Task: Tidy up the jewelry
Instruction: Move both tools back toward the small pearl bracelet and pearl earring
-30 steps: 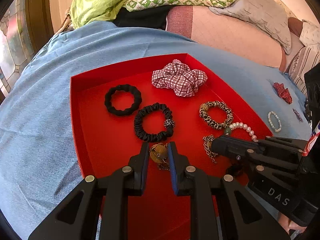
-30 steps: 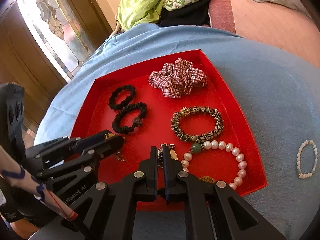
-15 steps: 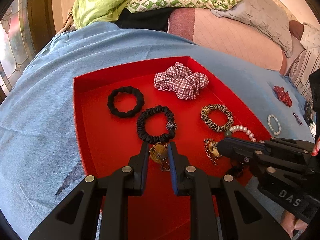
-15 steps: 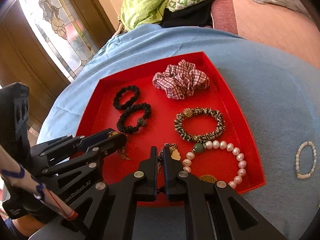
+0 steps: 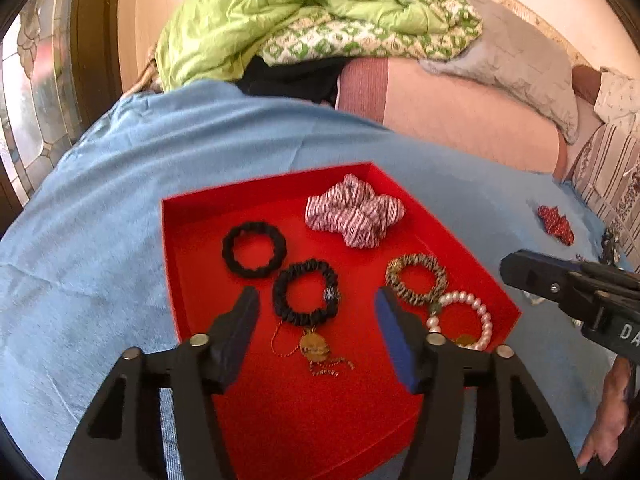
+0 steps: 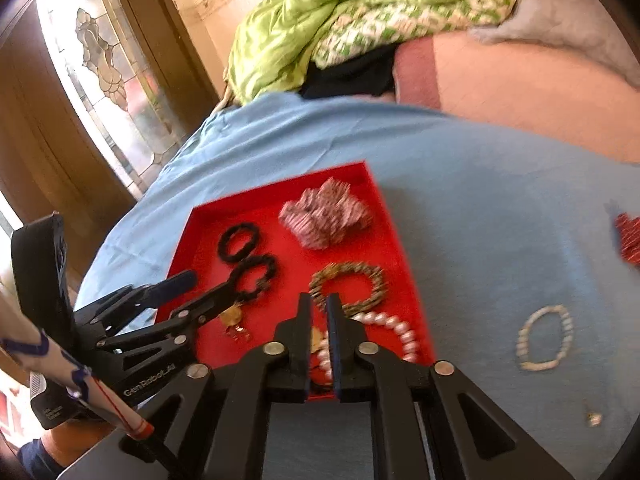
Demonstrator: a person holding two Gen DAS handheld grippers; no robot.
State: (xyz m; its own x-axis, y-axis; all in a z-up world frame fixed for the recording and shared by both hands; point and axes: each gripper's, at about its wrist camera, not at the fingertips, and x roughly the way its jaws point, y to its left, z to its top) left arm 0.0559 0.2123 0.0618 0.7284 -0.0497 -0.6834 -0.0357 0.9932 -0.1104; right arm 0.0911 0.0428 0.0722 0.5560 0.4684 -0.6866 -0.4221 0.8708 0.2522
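Observation:
A red tray (image 5: 192,280) on the blue bedspread holds two black scrunchies (image 5: 254,250) (image 5: 306,292), a plaid scrunchie (image 5: 354,212), a leopard bracelet (image 5: 416,278), a pearl bracelet (image 5: 464,316) and a gold pendant chain (image 5: 314,350). My left gripper (image 5: 316,304) is open and empty above the pendant chain. My right gripper (image 6: 319,308) is raised over the tray's near edge (image 6: 416,300), jaws nearly together with nothing clearly between them. It also shows in the left wrist view (image 5: 516,270).
On the bedspread right of the tray lie a small white bead bracelet (image 6: 546,338), a red bow (image 5: 556,220) and a small charm (image 6: 594,418). Green bedding (image 5: 288,20) and a grey pillow (image 5: 516,64) are piled behind.
My left gripper opened and let the gold pendant chain fall into the tray, then lifted. My right gripper pulled back and up from the tray. Both views rose.

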